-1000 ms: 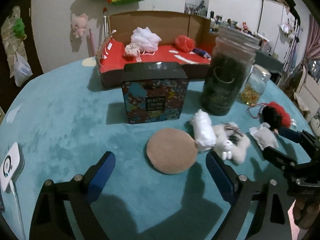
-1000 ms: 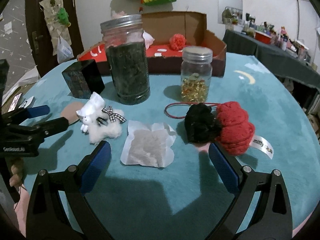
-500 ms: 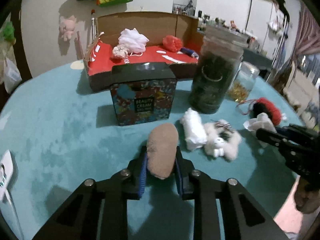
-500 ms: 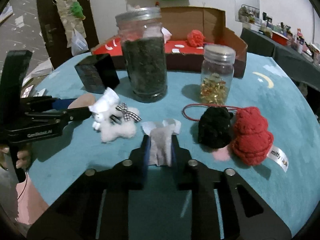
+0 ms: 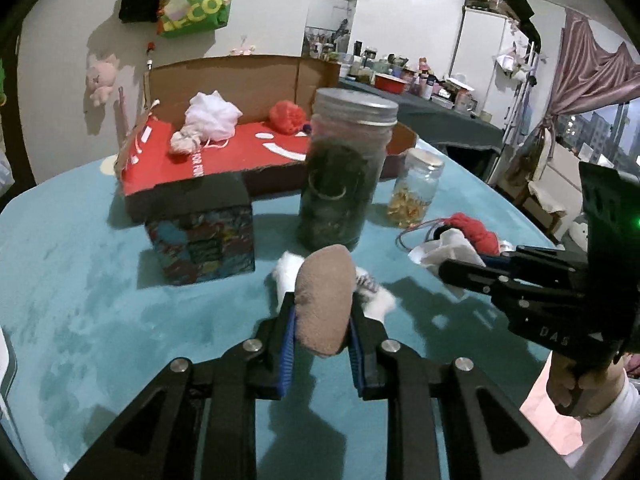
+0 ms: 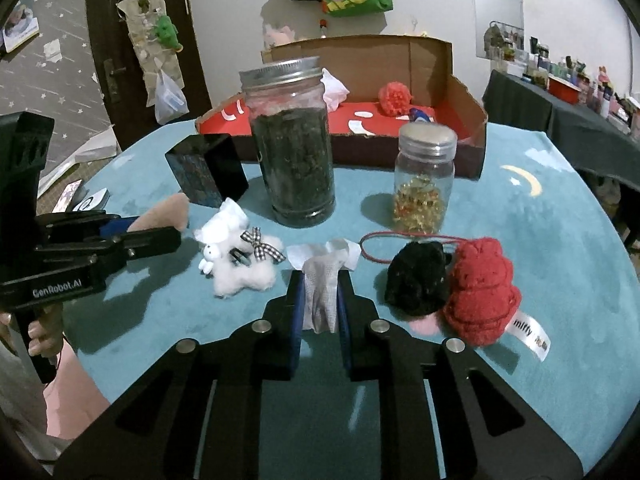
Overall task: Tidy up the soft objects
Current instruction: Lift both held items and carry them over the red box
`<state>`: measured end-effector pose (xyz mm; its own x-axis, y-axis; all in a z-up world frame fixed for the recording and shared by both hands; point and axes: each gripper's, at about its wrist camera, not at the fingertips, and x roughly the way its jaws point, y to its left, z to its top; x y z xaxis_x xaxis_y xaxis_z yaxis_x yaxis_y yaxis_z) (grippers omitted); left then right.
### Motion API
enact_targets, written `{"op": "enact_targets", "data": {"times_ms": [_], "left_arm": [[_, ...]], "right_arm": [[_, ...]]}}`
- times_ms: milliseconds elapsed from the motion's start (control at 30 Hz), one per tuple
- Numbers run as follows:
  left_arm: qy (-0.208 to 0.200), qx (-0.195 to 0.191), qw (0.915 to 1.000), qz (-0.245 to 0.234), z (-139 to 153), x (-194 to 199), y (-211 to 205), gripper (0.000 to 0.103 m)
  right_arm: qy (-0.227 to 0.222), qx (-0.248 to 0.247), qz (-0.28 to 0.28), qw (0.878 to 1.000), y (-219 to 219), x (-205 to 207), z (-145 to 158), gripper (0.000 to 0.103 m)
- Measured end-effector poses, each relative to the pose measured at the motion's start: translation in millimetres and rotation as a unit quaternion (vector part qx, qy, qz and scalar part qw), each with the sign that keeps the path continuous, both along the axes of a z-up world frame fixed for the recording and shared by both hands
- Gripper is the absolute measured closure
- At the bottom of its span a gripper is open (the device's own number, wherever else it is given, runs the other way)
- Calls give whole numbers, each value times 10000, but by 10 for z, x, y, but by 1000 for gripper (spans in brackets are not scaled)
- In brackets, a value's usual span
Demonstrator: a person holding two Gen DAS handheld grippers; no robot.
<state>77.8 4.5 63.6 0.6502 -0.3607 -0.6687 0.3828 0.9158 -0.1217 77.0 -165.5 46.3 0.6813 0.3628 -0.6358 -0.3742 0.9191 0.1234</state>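
Note:
My left gripper [image 5: 322, 320] is shut on a tan round pad [image 5: 325, 300], folded between the blue pads and lifted off the teal table. My right gripper [image 6: 319, 300] is shut on a crumpled white mesh cloth [image 6: 322, 284]. A white fluffy toy with a checked bow [image 6: 240, 264] lies on the table between the two grippers, partly hidden behind the pad in the left wrist view. A black and red knitted toy [image 6: 456, 284] lies right of the cloth. At the back stands an open cardboard box with a red floor [image 5: 224, 152] holding a white puff [image 5: 214, 116] and a red puff [image 5: 286, 116].
A tall jar of dark leaves [image 6: 294, 148], a small jar with yellow contents [image 6: 424, 180] and a patterned black-lidded box [image 5: 200, 236] stand between the grippers and the cardboard box. A red cord [image 6: 400, 236] lies by the small jar. A hand [image 5: 572, 384] grips the right tool.
Both grippers closed: the left on the tan pad, the right on the white cloth. The left gripper has since lifted the pad off the table and swung slightly right.

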Motion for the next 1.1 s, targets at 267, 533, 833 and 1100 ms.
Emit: {"op": "enact_targets", "data": {"times_ms": [267, 533, 833, 1100], "left_arm": [[-55, -25, 10000, 24, 97, 108, -39, 79], [-137, 55, 9996, 236, 210, 168, 99, 79], [19, 239, 9973, 690, 184, 210, 429, 79], [342, 310, 9933, 1060, 70, 295, 822, 79]], "right_arm": [[-53, 89, 78, 9999, 6, 74, 86, 88], [-114, 159, -54, 9998, -104, 156, 203, 88], [-134, 173, -329, 9992, -334, 265, 301, 88], [47, 141, -754, 9970, -682, 363, 279, 88]]}}
